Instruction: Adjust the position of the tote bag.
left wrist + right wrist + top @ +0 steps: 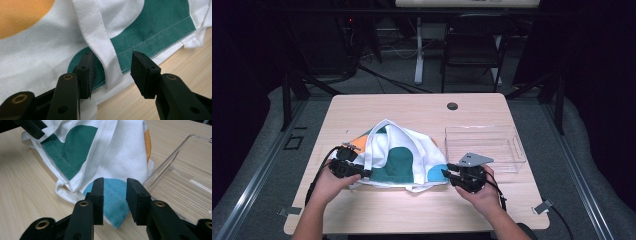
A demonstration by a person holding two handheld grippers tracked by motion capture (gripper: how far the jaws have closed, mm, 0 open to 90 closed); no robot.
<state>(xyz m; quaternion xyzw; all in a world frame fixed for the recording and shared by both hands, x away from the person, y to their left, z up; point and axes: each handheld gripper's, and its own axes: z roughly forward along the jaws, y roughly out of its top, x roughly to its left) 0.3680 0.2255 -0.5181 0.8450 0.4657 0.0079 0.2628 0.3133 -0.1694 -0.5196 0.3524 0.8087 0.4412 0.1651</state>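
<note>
I've got the left tool (pixel 112 72) wide open, its jaws either side of the white strap (pixel 96 37) of the cloth bag (pixel 397 157), gripping nothing. Orange patch up and off to the tool's left, green panel straight ahead and to its right, bare desk (pixel 175 65) under the right jaw. In the high view that left tool (pixel 364 173) sits at the bag's near left corner.

My right tool (pixel 114 195) is open too, a narrower gap, with the bag's blue corner (pixel 117 195) lying between and just beyond the jaws, nothing clamped. The clear plastic bin (pixel 185 182) sits just to this tool's right, the bag's edge close against its wall. From above, the right tool (pixel 448 172) points at the bag's near right corner, bin (pixel 507 145) just beyond it.
</note>
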